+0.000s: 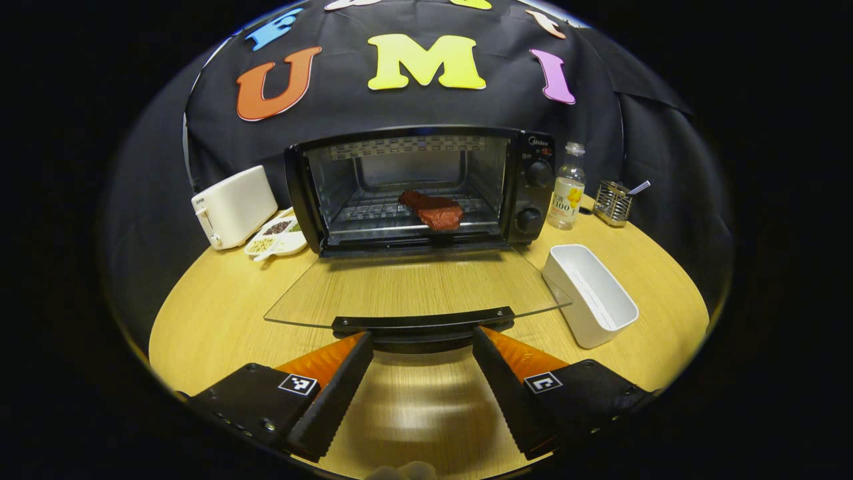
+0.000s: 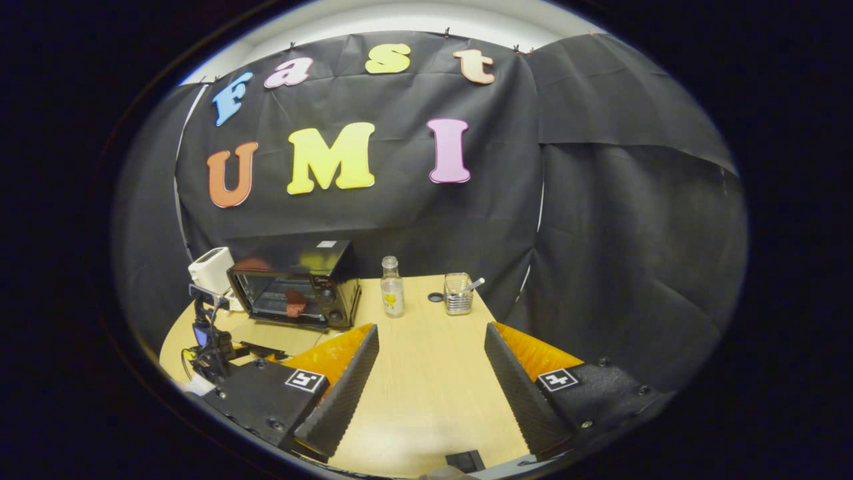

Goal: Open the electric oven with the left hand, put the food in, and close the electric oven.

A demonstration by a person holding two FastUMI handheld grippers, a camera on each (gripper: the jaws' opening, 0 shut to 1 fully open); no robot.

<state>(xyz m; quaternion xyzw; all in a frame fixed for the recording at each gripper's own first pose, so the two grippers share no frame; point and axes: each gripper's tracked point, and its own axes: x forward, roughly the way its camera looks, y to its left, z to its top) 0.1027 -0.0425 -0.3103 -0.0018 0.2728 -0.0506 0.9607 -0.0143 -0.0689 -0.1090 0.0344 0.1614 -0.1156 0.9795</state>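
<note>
The left gripper (image 1: 422,350) hangs spread wide just in front of the black door handle (image 1: 423,325) of the electric oven (image 1: 420,190), whose glass door (image 1: 413,287) lies dropped flat toward it with the handle running crosswise between the fingertips. The reddish slab of food (image 1: 433,209) already sits on the wire rack inside, so closing looks like the step left. The right gripper (image 2: 431,367), also spread wide and empty, hovers well off to the oven's right over the wooden table (image 2: 426,347), leaving the left clearly nearer.
</note>
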